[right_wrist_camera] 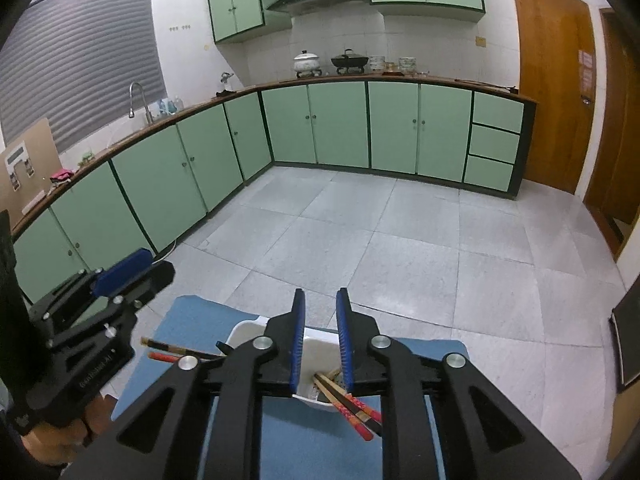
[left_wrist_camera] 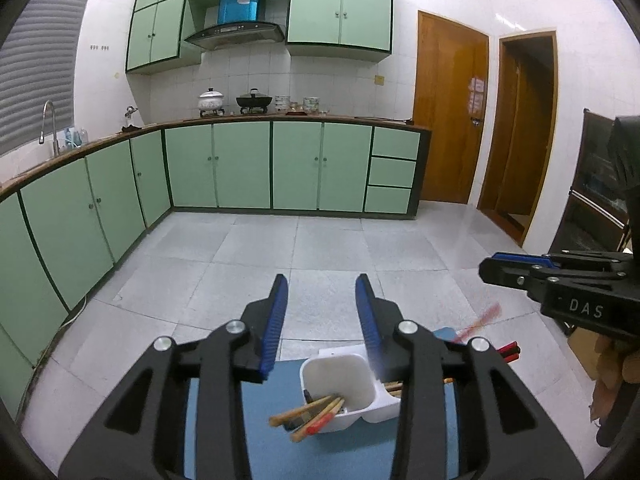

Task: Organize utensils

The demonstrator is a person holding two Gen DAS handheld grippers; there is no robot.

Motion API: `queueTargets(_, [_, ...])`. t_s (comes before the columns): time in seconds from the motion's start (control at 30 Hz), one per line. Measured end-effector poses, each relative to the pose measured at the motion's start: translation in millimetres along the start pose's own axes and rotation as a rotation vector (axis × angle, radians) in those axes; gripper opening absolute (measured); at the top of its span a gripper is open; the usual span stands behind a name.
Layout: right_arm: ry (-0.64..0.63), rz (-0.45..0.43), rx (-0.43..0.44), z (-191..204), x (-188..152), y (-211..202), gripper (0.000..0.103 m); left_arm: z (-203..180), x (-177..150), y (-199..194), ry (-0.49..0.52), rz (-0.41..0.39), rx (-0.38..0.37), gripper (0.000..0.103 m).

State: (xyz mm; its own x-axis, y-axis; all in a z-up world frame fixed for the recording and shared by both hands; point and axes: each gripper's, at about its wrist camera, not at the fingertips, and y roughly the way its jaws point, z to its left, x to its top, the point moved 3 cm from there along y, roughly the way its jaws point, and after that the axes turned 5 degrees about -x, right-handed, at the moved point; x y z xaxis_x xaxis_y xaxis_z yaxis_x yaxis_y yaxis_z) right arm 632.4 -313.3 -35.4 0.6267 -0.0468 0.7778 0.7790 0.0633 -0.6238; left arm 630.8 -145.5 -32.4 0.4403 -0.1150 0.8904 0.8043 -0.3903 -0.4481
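Note:
A white plastic utensil holder (left_wrist_camera: 340, 376) stands on a blue mat (left_wrist_camera: 280, 440). Several wooden and red chopsticks (left_wrist_camera: 308, 416) stick out of it. My left gripper (left_wrist_camera: 322, 292) is open and empty, held above and just behind the holder. In the right wrist view the holder (right_wrist_camera: 316, 340) lies below my right gripper (right_wrist_camera: 321, 300), which is open and empty. Red and dark chopsticks (right_wrist_camera: 352, 408) lean out of the holder on the right. More chopsticks (right_wrist_camera: 168, 352) lie at the left. The right gripper also shows in the left wrist view (left_wrist_camera: 490, 268).
Green kitchen cabinets (left_wrist_camera: 240, 164) run along the back and left under a wooden counter with pots (left_wrist_camera: 210, 100). Grey tiled floor (right_wrist_camera: 380, 232) lies beyond the mat. Wooden doors (left_wrist_camera: 448, 120) stand at the right. A dark rack (left_wrist_camera: 592, 192) is at far right.

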Motion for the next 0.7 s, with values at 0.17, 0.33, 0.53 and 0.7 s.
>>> queueTargets(0.17, [0.014,-0.01,0.004,-7.1,-10.1,-18.3,0.016,2.9,2.7,-18.3,-0.015,-0.007,0.019,0.045])
queueTargets(0.33, [0.039,-0.025,0.003,-13.8,-26.0,-34.0,0.02,8.7,-12.5,-35.4,-0.021,0.027,0.047,0.06])
queueTargets(0.53, [0.077,-0.104,-0.022,-12.8,-61.2,-64.8,0.056,21.6,-48.5,-71.9,-0.07,0.082,0.061,0.078])
queueTargets(0.7, [0.092,-0.161,-0.052,-0.2,-113.1,-101.5,0.078,21.7,-84.0,-128.8,-0.049,0.065,0.09,0.09])
